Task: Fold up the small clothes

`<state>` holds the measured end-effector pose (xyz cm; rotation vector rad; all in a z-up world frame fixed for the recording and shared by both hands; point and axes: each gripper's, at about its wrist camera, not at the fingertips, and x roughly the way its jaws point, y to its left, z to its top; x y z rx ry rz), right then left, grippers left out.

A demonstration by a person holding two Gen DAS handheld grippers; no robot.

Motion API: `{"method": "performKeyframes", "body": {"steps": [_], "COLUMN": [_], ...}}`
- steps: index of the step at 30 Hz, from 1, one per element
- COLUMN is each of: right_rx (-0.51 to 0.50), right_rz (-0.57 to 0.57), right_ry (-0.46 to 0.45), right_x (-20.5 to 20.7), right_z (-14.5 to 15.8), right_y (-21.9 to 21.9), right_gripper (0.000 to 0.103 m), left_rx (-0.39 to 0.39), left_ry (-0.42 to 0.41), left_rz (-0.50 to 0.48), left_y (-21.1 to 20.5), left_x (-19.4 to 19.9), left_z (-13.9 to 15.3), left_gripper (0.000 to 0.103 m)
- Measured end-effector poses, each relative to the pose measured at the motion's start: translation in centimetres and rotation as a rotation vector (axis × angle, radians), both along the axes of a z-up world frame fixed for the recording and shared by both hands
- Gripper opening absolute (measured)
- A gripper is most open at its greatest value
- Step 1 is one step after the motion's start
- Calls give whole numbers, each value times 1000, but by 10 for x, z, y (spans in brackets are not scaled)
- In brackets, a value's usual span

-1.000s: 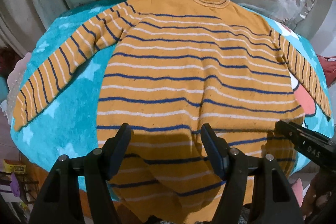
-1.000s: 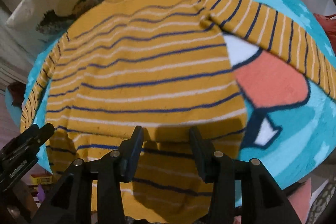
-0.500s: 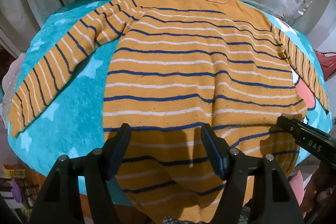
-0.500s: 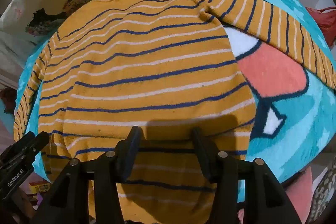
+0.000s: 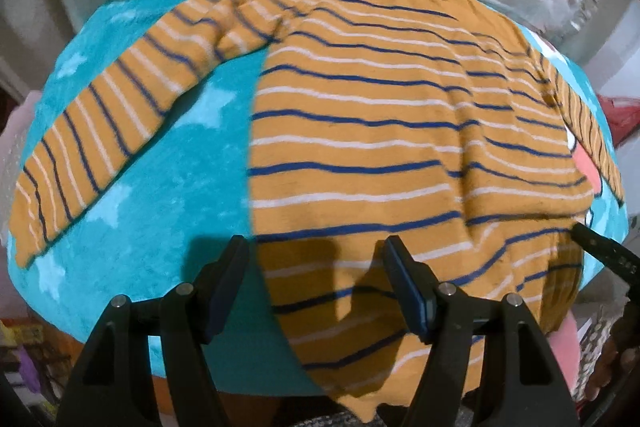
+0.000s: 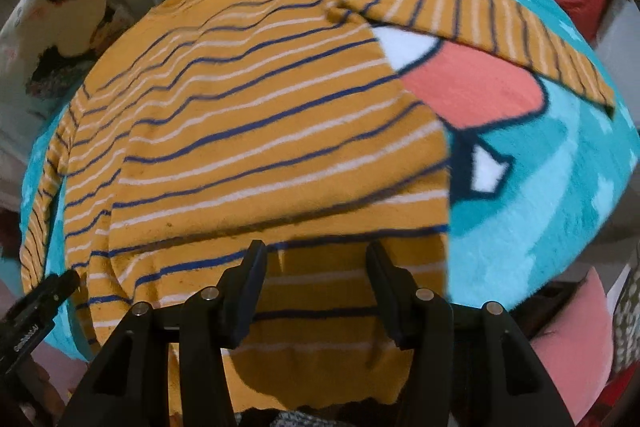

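While the striped sweater (image 5: 360,131) lies spread flat on the turquoise blanket (image 5: 160,195), sleeves out toward either side edge and its hem draped over the near edge, no fold looks made yet. Both the left tongs (image 5: 314,283) and right tongs (image 6: 316,287) hover wide open over the hem, gripping nothing. Sleeves and body all remain to fold.

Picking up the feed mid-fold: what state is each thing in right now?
sweater: spread flat, unfolded, hem hanging over blanket's edge.
left sleeve: stretched out.
right sleeve: stretched out.
left gripper: open, empty.
right gripper: open, empty.
blanket: spread under sweater.
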<state>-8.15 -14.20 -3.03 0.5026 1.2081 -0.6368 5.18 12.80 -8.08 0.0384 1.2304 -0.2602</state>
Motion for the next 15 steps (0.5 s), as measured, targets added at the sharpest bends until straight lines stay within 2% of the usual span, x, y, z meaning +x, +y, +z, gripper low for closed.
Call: {"method": "performKeyframes", "body": {"steps": [7,12,13,15], "right_rx": [-25,106,142,189], "right_rz": [-152,-190,-182,-146], "right_ry": [-23,-87,-125,-161], "right_x": [-46,-68,-72,-72], "right_z": [8,-5,-6,-7], "right_y": [-51,-85,-89,-91], "right_gripper": [59,59,63,65], "left_rx": [-123,-244,-267,-265], "left_ry": [96,129,135,111], "left_rz": [117,136,136,134], "left_y": [45,45,42,34], "left_x": [-1,-18,-21,-28], "left_z": [-16,-20,-22,-22], "left_gripper": [68,68,68,68]}}
